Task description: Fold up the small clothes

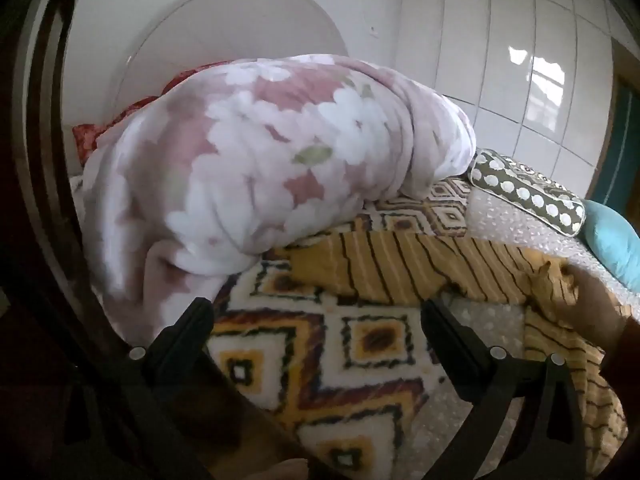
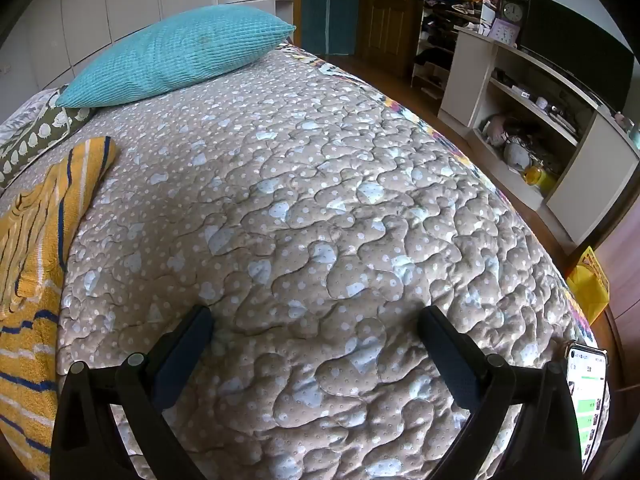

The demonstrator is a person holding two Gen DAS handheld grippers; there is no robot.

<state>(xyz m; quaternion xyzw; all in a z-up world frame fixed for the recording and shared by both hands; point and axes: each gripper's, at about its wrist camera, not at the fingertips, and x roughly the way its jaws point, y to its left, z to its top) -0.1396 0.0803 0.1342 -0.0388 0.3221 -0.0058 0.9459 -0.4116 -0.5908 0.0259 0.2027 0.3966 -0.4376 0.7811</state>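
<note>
Looks like folding hasn't started: both the left gripper and right gripper hang spread and empty, so next they need to grab the yellow striped garment.

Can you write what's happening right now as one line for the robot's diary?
left gripper: open, empty, over patterned blanket | right gripper: open, empty, over quilt | striped yellow garment: unfolded, ungripped

Quilted bedspread, glossy wardrobe
</note>
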